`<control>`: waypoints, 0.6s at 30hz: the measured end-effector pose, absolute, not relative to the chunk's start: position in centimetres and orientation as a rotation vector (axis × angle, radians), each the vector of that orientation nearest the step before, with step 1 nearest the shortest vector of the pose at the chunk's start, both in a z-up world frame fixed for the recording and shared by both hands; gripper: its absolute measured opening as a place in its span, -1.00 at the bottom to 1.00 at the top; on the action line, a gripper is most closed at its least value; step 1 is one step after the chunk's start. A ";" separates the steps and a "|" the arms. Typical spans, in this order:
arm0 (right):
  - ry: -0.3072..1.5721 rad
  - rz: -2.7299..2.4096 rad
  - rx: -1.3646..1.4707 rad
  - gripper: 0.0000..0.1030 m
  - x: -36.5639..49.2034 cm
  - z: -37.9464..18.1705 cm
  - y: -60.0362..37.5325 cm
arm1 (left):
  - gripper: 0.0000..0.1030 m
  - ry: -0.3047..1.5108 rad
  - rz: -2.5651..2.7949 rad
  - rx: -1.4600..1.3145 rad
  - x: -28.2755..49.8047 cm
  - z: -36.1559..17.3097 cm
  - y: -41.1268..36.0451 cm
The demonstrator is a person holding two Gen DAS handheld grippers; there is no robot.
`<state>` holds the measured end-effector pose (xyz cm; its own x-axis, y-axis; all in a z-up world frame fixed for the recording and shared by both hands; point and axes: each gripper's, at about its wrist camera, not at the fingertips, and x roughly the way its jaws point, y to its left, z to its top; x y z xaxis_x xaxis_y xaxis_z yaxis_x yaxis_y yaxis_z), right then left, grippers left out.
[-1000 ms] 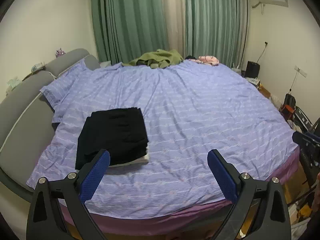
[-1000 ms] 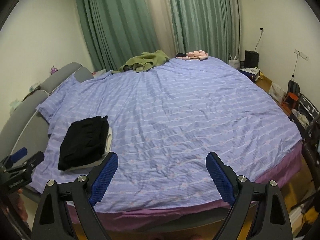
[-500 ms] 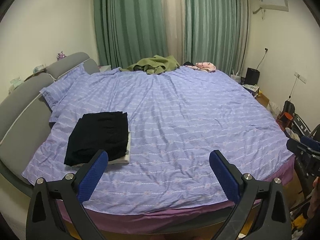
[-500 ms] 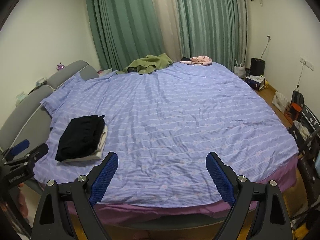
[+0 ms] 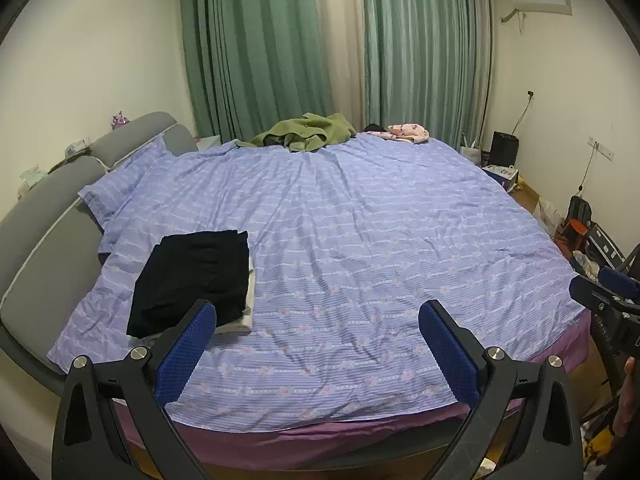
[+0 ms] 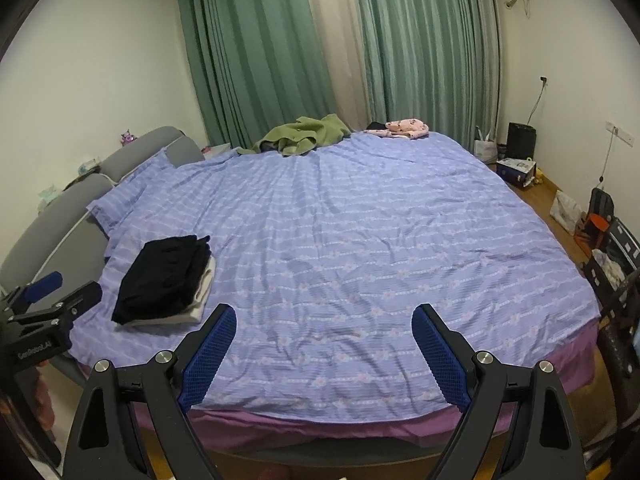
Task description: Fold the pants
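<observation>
A: Grippers first, nearest the lens. Left gripper (image 5: 316,340) hangs over the near edge of the bed w/ jaws spread wide, nothing btwn the blue pads (image 5: 188,344). Right gripper (image 6: 324,346) same: jaws wide, empty, no cloth on its pads (image 6: 210,354).

B: Why wide and empty?

A: Looks like the job's done or nearly so. Both tools sit back off the mattress, so prob. a release-and-retreat pose, not a reach.

B: And the pants?

A: Black pants (image 5: 192,274) lie folded in a neat rectangle on the near-left part of the blue striped bedspread (image 5: 360,240), close to the grey headboard (image 5: 36,240). They rest on top of a folded white garment (image 5: 250,300), so it's a stack, prob. put aside there to keep the middle of the bed free.

B: Further back?

A: Olive-green garment (image 5: 308,134) and a pink item (image 5: 406,132) bunched at the far edge, below the green curtains (image 5: 256,48). Unfolded, maybe next in line; can't say.

B: Vs. a sec ago?

A: Both views have pulled back: more purple sheet edge (image 6: 320,424) shows below the spread, and the pants sit smaller and further from the left pads. Jaw width unchanged on both. Stack itself hasn't shifted on the bed.
</observation>
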<state>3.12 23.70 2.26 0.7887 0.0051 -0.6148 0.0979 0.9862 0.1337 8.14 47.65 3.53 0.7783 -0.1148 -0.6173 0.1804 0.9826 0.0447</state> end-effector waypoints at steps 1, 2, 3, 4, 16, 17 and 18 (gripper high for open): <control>0.661 -0.047 0.162 0.76 3.2 2.3 23.7 | 1.00 0.660 -0.160 0.103 8.3 3.7 47.5; 0.661 -0.046 0.161 0.76 3.3 2.2 23.5 | 1.00 0.660 -0.160 0.104 8.3 3.7 47.4; 0.661 -0.046 0.159 0.76 3.3 2.2 23.5 | 1.00 0.660 -0.160 0.105 8.4 3.7 47.4; 0.661 -0.046 0.160 0.76 3.3 2.2 23.5 | 1.00 0.660 -0.161 0.105 8.4 3.7 47.3; 0.666 -0.031 0.144 0.76 3.7 2.1 22.8 | 1.00 0.668 -0.165 0.098 8.4 3.7 46.8; 0.665 -0.030 0.143 0.76 3.8 2.2 22.8 | 1.00 0.668 -0.166 0.102 8.4 3.7 46.7; 0.665 -0.028 0.141 0.76 3.8 2.2 22.7 | 1.00 0.667 -0.165 0.104 8.3 3.7 46.5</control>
<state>3.82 22.72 2.22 0.7867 0.0192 -0.6171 0.0711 0.9901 0.1214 8.32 46.54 3.69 0.7731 -0.1187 -0.6231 0.1850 0.9818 0.0426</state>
